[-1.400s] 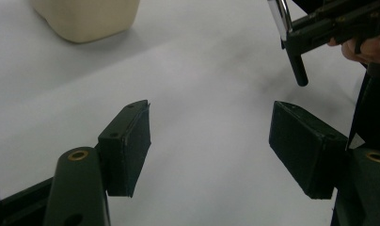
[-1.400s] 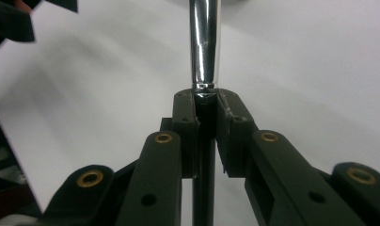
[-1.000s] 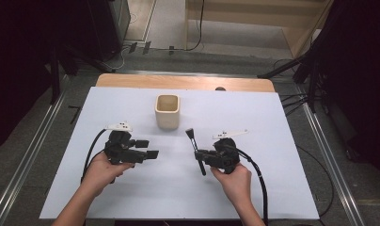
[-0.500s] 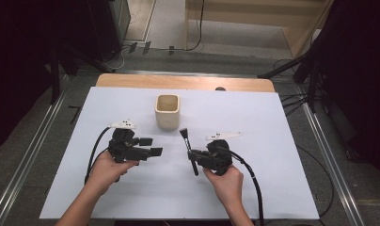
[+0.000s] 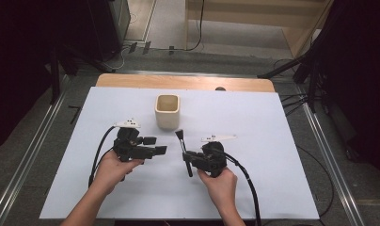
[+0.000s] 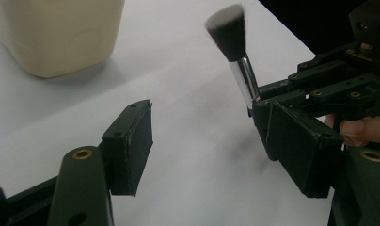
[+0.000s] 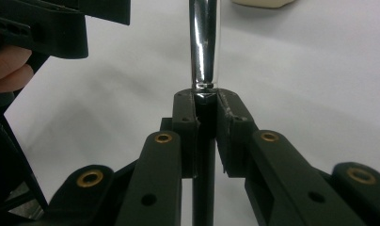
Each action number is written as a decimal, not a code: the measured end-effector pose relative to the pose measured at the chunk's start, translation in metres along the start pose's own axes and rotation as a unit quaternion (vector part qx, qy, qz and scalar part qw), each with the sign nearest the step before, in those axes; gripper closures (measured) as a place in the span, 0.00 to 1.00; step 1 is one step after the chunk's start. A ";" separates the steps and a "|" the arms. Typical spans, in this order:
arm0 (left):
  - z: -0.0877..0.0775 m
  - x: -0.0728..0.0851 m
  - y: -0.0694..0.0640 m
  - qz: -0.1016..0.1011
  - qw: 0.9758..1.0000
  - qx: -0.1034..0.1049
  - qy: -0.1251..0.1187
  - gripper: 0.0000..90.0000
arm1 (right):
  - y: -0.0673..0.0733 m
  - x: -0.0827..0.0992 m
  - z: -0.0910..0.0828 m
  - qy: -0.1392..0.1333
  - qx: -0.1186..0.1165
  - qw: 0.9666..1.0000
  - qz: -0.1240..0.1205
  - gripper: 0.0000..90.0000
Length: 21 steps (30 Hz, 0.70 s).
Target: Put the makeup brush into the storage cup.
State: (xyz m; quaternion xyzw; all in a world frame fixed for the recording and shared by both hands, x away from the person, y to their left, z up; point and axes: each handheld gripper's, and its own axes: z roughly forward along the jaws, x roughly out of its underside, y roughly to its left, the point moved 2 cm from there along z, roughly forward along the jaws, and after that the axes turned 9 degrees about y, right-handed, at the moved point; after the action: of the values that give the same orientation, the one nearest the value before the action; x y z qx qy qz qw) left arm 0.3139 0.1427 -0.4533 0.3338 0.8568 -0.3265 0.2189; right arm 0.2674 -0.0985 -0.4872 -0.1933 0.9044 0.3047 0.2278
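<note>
A makeup brush (image 5: 184, 150) with dark, white-tipped bristles and a silver ferrule stands nearly upright in my right gripper (image 5: 187, 158), which is shut on its black handle. In the right gripper view the pads (image 7: 186, 117) clamp the handle just below the ferrule (image 7: 203, 47). My left gripper (image 5: 156, 145) points right toward the brush, open with nothing between its jaws. In the left gripper view the brush (image 6: 235, 52) rises just beyond the right jaw of my left gripper (image 6: 211, 150). A cream cup (image 5: 168, 111) stands behind both grippers.
The white table (image 5: 273, 141) has bare room on the right and in front of the hands. The cream cup (image 6: 56, 33) sits close at the left gripper view's upper left. Cables trail from both grippers toward the near edge. Dark stands and floor rails flank the table.
My right gripper has carried the brush leftward, closer to the left gripper's jaws. The left gripper has barely shifted and stays open.
</note>
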 end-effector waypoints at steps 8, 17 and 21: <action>0.003 -0.002 0.001 -0.005 1.000 -0.007 -0.001 0.36 | 0.003 -0.001 0.007 -0.007 0.007 1.000 0.012 0.89; 0.009 -0.005 -0.002 -0.009 1.000 -0.003 -0.001 0.37 | 0.007 -0.001 0.011 -0.008 -0.002 1.000 0.012 0.90; 0.012 -0.006 -0.002 -0.011 1.000 -0.002 0.001 0.37 | 0.007 -0.001 0.011 -0.011 -0.004 1.000 0.014 0.90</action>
State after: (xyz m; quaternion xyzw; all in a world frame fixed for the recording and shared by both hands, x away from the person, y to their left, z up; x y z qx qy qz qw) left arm 0.3180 0.1308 -0.4570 0.3245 0.8609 -0.3272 0.2155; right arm 0.2678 -0.0859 -0.4907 -0.1778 0.9033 0.3134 0.2326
